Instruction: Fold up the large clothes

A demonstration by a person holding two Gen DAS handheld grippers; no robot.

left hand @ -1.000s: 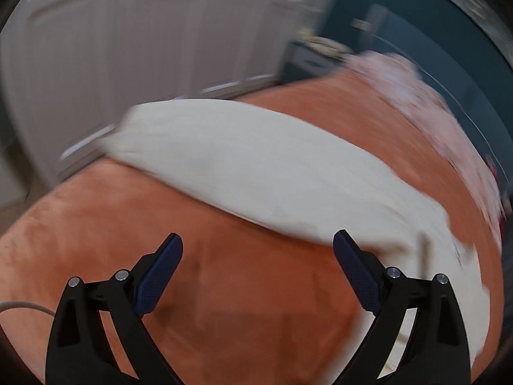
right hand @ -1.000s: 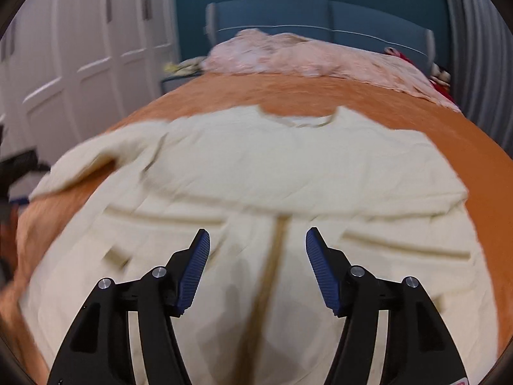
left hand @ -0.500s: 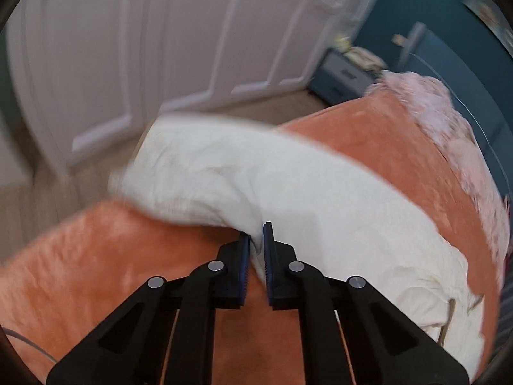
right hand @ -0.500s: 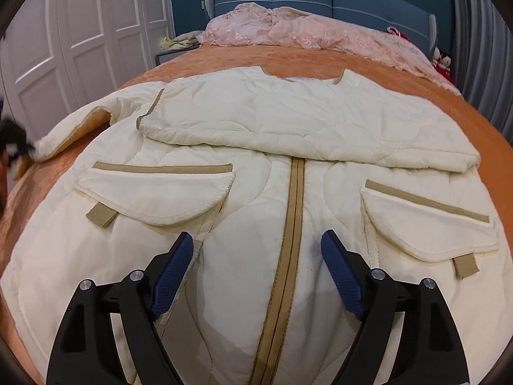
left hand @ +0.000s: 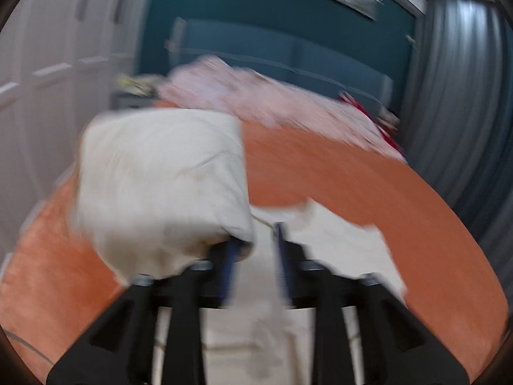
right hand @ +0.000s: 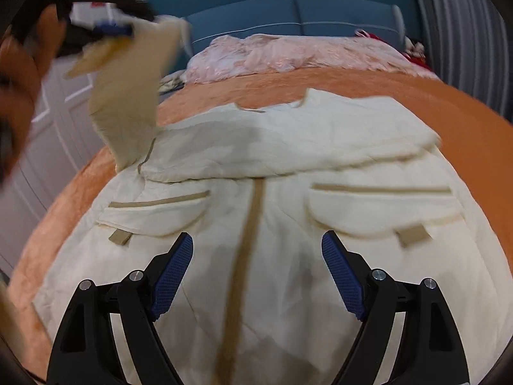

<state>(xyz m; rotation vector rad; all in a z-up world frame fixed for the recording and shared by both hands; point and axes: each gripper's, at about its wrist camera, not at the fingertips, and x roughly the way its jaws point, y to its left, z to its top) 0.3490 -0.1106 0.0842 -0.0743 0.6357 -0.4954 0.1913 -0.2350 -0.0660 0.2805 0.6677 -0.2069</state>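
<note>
A large cream quilted jacket (right hand: 256, 256) lies front-up on the orange bedspread (right hand: 465, 109), with a tan centre strip and two flap pockets. Its right sleeve is folded across the chest. My left gripper (left hand: 255, 256) is shut on the left sleeve (left hand: 160, 186) and holds it raised above the bed; the view is blurred. The same gripper (right hand: 112, 29) shows at the upper left of the right wrist view with the sleeve (right hand: 128, 96) hanging from it. My right gripper (right hand: 256, 276) is open and empty above the jacket's lower front.
Pink bedding (right hand: 288, 54) lies heaped at the head of the bed against a blue headboard (right hand: 295, 16). White wardrobe doors (left hand: 48, 64) stand on the left and grey curtains (left hand: 465, 96) on the right. A small nightstand (left hand: 134, 93) stands beside the bed.
My left gripper closed on the left sleeve at the bed's edge and has lifted it up and over toward the jacket body. My right gripper stays open over the jacket's lower front.
</note>
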